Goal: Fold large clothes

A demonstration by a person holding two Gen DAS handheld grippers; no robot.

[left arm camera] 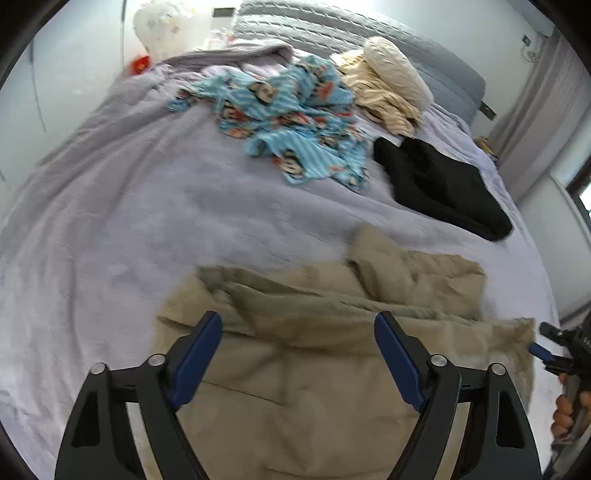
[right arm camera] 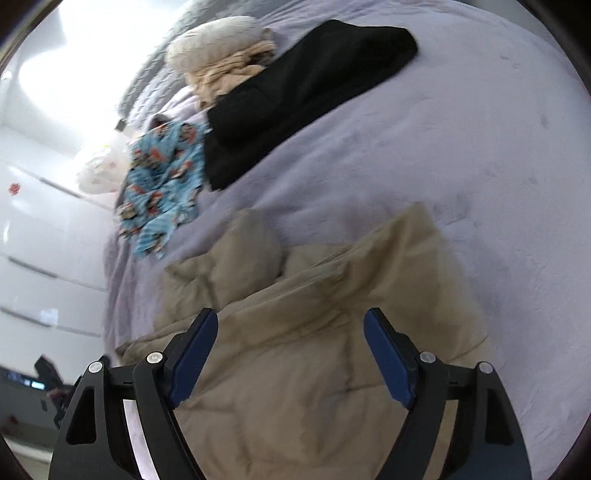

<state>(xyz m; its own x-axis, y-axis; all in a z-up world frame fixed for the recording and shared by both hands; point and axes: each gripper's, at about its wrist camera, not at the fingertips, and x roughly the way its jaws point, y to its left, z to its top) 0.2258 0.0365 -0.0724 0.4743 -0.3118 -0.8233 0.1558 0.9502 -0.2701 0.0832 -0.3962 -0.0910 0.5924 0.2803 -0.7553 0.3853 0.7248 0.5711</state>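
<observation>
A beige padded garment (left arm camera: 332, 332) lies crumpled on the lilac bed cover (left arm camera: 129, 221), at the near edge of the bed. My left gripper (left arm camera: 298, 321) hovers over its left part, open, with nothing between the blue pads. In the right wrist view the same beige garment (right arm camera: 314, 314) fills the lower middle, and my right gripper (right arm camera: 290, 317) stands open above it, pads apart and clear of the cloth. The right gripper (left arm camera: 554, 347) also shows at the right edge of the left wrist view, held by a hand.
Further up the bed lie a blue cartoon-print garment (left arm camera: 288, 118), a black garment (left arm camera: 443, 184), and a cream striped heap with a pillow (left arm camera: 391, 81). A grey quilted headboard (left arm camera: 332, 29) stands behind. White cupboards (right arm camera: 37, 221) run along the bed's left side.
</observation>
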